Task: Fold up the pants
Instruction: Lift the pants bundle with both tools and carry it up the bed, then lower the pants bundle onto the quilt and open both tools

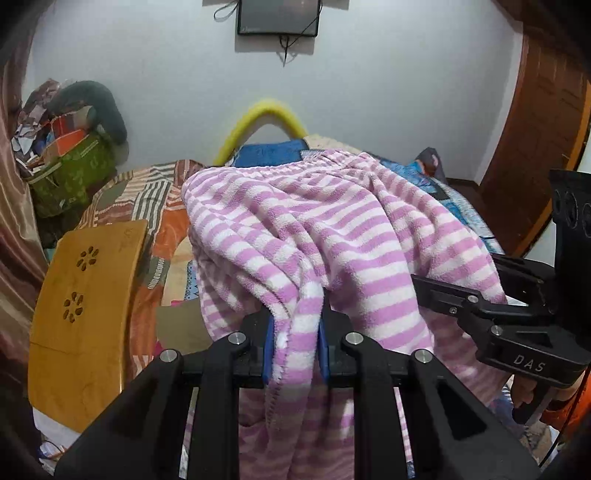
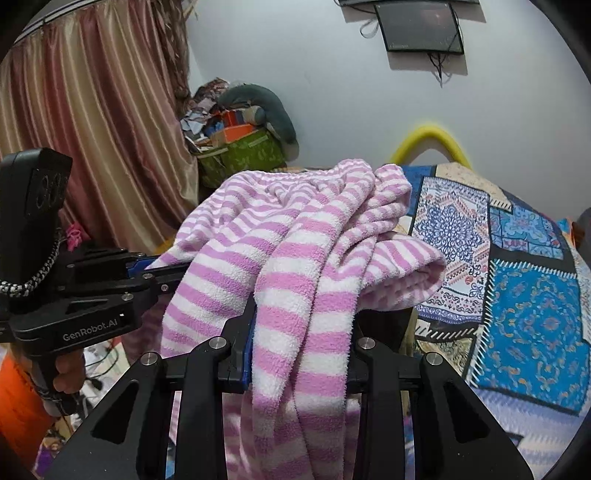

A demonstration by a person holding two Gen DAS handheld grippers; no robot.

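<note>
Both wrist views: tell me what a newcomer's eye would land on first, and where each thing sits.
The pink-and-white striped pants fill the middle of both views, bunched and lifted, with the left gripper and the right gripper each shut on a fold in the foreground. Behind lies a patchwork bedspread, bright blue at the right of the right wrist view. A dark screen hangs high on the pale wall.

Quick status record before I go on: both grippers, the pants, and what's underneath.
left gripper: jaws shut on a bunched fold of the striped pants
right gripper: jaws shut on another bunch of the same pants
pants: pink and white fleece, lifted at the near end, far end draped on the bed
surface: patchwork bedcover
fold state: bunched, not yet a flat fold
</note>
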